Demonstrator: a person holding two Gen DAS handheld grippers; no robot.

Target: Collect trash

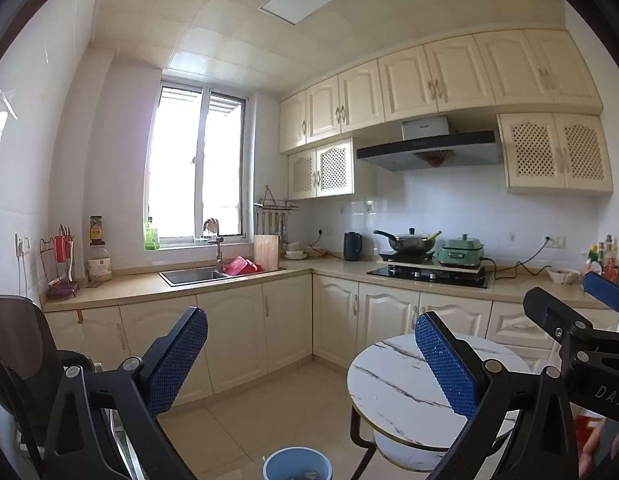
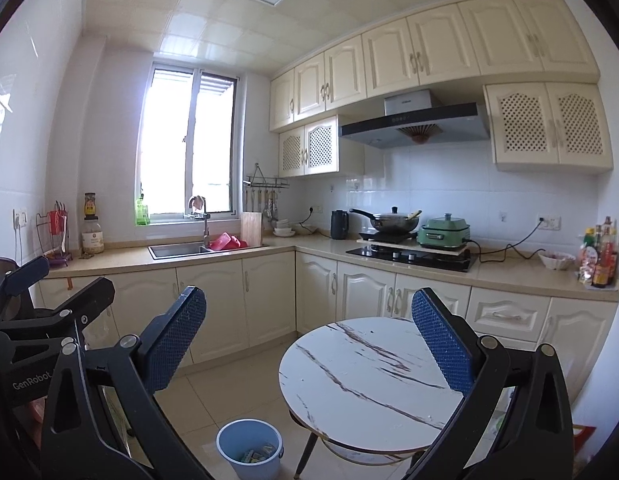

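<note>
Left wrist view
Left gripper point(image 1: 309, 354): spread wide, blue pads apart, holding nothing, raised above the floor.
Bin point(image 1: 297, 465): pale blue round bucket on the tiled floor at the bottom edge, just left of the round table; small scraps show inside.
Round table point(image 1: 393, 384): white marble-pattern top with dark veins, black legs.
Right gripper point(image 1: 569, 300): seen at the right edge; how far it is spread cannot be told here.

Right wrist view
Right gripper point(image 2: 309, 340): spread wide, nothing between the pads.
Bin point(image 2: 249, 446): light blue, open top, on the floor beside the table legs; a few yellowish and grey bits of trash point(image 2: 256, 456) lie at its bottom.
Round table point(image 2: 361, 372): top bare.
Bench point(image 2: 509, 274): beige, behind the table, carrying a stove point(image 2: 411, 258).
</note>
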